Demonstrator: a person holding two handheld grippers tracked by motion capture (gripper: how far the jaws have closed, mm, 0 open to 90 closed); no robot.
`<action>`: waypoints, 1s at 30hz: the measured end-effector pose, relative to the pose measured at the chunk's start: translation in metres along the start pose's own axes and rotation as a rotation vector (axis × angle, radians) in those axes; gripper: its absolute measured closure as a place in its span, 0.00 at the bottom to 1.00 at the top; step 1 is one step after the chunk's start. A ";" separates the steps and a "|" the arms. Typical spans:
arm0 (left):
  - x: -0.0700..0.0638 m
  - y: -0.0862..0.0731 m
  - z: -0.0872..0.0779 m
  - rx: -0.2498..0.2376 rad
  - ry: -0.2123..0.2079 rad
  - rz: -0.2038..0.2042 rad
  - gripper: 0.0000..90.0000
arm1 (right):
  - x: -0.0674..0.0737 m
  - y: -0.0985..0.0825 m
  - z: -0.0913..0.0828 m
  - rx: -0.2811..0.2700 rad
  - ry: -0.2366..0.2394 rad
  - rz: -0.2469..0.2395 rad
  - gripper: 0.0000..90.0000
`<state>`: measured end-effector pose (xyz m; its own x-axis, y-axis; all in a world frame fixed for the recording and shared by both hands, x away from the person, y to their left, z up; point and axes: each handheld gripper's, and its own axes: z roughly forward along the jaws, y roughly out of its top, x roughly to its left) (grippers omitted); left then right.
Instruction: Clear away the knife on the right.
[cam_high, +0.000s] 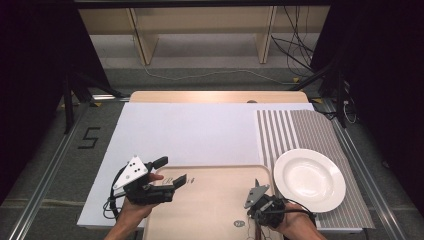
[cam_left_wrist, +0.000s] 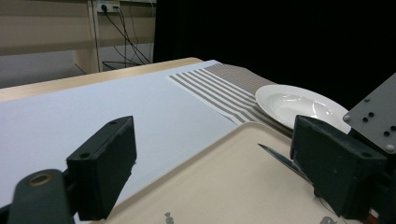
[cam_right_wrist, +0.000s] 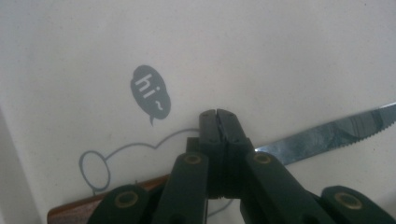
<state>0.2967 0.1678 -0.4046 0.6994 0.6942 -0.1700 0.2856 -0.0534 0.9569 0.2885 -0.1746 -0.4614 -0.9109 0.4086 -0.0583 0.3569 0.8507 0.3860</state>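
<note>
While the right gripper (cam_right_wrist: 218, 116) clamps a knife (cam_right_wrist: 327, 136) at the join of blade and wooden handle, the knife lies flat on the beige tray (cam_high: 210, 210), near its right edge beside the white plate (cam_high: 310, 179). Left gripper (cam_high: 167, 172) hovers over the tray's left rim, jaws spread, holding nothing.

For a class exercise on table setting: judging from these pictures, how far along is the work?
Done: the white plate sits on the striped mat. In hand: the right tongs are shut on a knife with a wooden handle and serrated blade, low over the beige tray. The left tongs are open and hold nothing. Left, probably: carrying the knife to the mat beside the plate.
</note>
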 end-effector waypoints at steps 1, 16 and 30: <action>0.000 0.000 0.000 0.001 0.001 -0.001 0.16 | 0.000 0.000 -0.001 0.005 0.002 0.002 1.00; 0.000 0.000 0.000 0.000 0.002 -0.002 0.16 | -0.010 -0.008 -0.005 0.036 0.002 0.028 1.00; 0.000 0.000 0.000 -0.001 0.002 -0.003 0.16 | -0.023 -0.019 -0.011 0.068 -0.040 0.063 1.00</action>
<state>0.2968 0.1684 -0.4045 0.6971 0.6959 -0.1724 0.2872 -0.0507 0.9565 0.2999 -0.2038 -0.4575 -0.8776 0.4737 -0.0736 0.4276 0.8429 0.3265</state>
